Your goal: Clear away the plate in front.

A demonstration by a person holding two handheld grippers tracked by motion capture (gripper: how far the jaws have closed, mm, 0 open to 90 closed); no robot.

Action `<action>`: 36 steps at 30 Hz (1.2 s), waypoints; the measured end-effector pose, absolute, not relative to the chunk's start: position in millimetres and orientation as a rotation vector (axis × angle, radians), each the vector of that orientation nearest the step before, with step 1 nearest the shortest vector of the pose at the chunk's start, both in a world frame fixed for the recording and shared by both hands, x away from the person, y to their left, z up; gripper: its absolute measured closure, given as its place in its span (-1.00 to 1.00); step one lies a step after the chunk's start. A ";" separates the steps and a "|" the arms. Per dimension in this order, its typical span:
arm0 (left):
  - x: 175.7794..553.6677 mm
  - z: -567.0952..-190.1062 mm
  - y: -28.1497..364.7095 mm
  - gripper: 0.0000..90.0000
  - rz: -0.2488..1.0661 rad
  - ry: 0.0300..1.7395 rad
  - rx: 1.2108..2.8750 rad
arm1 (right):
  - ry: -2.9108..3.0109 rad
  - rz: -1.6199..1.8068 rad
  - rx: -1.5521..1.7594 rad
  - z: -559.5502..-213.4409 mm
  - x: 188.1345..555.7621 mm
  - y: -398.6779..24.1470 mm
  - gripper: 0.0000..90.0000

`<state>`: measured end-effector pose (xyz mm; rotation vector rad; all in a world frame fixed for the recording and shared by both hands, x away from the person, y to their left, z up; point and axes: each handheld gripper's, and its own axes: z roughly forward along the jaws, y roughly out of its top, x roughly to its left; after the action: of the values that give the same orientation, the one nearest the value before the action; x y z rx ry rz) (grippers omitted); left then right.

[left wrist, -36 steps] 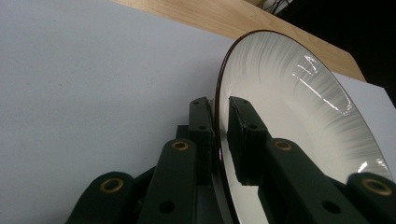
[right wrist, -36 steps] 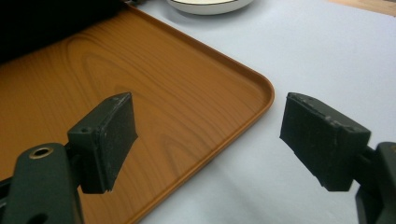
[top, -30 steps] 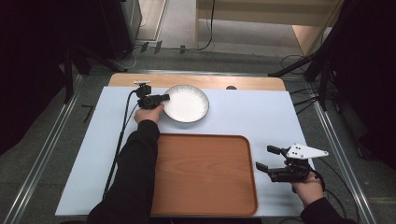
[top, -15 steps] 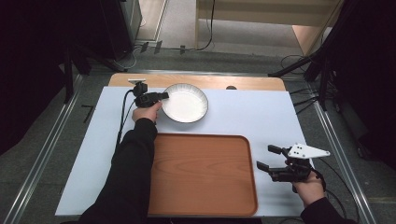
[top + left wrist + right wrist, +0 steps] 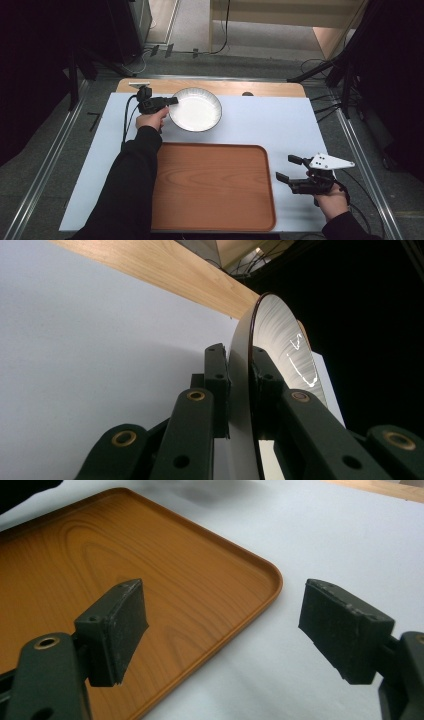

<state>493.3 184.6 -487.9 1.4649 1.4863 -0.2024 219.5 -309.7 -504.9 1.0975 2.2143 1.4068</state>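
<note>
At table's far edge, left gripper fingers pinch white bowl rim; right gripper fingers spread, empty.

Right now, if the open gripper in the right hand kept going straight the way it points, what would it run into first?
Probably the raised rim of the brown wood-grain tray. The right gripper points left across the pale table, with the tray's right edge just ahead and nothing between. Its height above the table is unclear, so it might pass over.
</note>
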 end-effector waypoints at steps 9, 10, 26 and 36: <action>478.6 -483.8 198.5 0.81 -0.234 1.471 1.483 | 2.210 1.400 1.096 -505.0 219.4 -309.9 -0.56; 477.3 -483.9 199.3 0.81 -0.239 1.473 1.480 | 2.211 1.400 1.097 -504.7 219.3 -310.2 -0.56; 448.2 -476.7 207.1 0.80 -0.292 1.414 1.532 | 2.209 1.399 1.101 -504.8 219.4 -310.4 -0.56; 427.0 -481.1 211.5 0.79 -0.335 1.377 1.551 | 2.216 1.393 1.109 -504.9 218.3 -311.0 -0.56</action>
<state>427.0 211.5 -481.1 1.5509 1.3769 -0.3347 218.3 -311.0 -504.9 1.1088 2.2157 1.3932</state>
